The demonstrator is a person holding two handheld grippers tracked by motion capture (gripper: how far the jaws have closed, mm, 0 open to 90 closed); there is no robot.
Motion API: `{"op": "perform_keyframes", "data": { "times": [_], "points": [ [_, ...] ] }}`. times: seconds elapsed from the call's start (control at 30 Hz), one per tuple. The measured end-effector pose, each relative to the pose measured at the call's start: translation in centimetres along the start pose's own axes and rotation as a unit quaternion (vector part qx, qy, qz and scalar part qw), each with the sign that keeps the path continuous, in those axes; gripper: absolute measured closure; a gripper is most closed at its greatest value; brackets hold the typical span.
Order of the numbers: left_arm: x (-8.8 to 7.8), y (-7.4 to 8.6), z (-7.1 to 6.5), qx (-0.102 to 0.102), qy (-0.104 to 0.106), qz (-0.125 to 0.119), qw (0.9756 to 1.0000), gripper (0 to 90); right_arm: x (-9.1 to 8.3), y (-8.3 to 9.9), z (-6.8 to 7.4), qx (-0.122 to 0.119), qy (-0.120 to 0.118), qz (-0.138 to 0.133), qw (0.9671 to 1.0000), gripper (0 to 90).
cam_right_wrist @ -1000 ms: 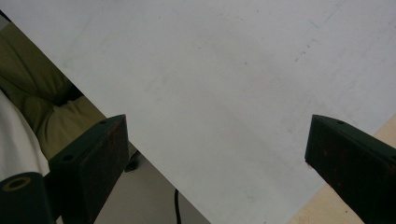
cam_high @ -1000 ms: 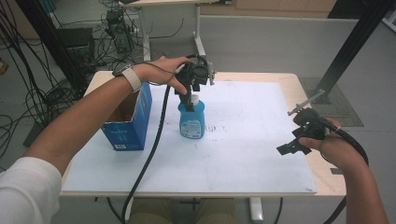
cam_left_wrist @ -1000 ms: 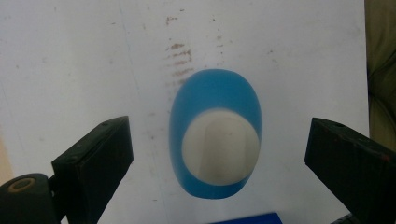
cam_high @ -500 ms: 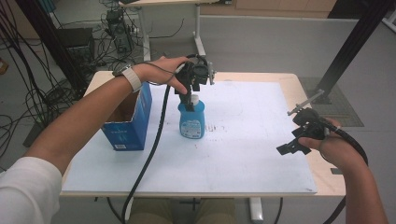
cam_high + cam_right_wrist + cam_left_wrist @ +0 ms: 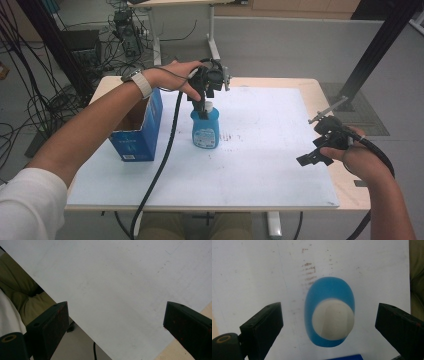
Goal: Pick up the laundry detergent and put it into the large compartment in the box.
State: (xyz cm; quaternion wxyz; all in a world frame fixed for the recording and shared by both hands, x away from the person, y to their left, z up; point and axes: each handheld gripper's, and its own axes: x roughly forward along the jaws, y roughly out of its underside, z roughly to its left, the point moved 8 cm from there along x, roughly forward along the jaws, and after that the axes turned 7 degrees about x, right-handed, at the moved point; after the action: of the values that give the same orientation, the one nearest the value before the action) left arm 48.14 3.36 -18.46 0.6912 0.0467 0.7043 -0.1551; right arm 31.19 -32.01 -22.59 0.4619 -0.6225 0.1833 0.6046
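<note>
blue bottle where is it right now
In the high view the blue bottle stands upright on the white sheet, left of centre, beside the blue box, under the left gripper.

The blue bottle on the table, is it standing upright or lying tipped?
Upright: the blue bottle stands on its base, white cap on top, under the open left tongs.

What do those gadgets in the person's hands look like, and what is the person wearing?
Each hand holds a black tool: the left gripper and the right gripper. Both end in two blocky black fingers, whose edges show reddish wear specks. A thick black cable trails from each. The person wears a white sleeve and a pale wristband.
</note>
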Motion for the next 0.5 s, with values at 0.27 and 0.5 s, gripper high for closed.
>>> {"op": "perform_keyframes", "data": {
  "times": [0.27,0.5],
  "points": [
    [0.02,0.05,0.03,-0.001,-0.002,0.002,1.0,8.1,-0.08,-0.09,0.03,0.0,0.0,0.0,1.0,6.3],
    [0.04,0.06,0.06,-0.005,-0.002,0.004,1.0,8.1,-0.03,-0.11,0.01,0.0,-0.001,-0.001,1.0,6.3]
  ]
}}
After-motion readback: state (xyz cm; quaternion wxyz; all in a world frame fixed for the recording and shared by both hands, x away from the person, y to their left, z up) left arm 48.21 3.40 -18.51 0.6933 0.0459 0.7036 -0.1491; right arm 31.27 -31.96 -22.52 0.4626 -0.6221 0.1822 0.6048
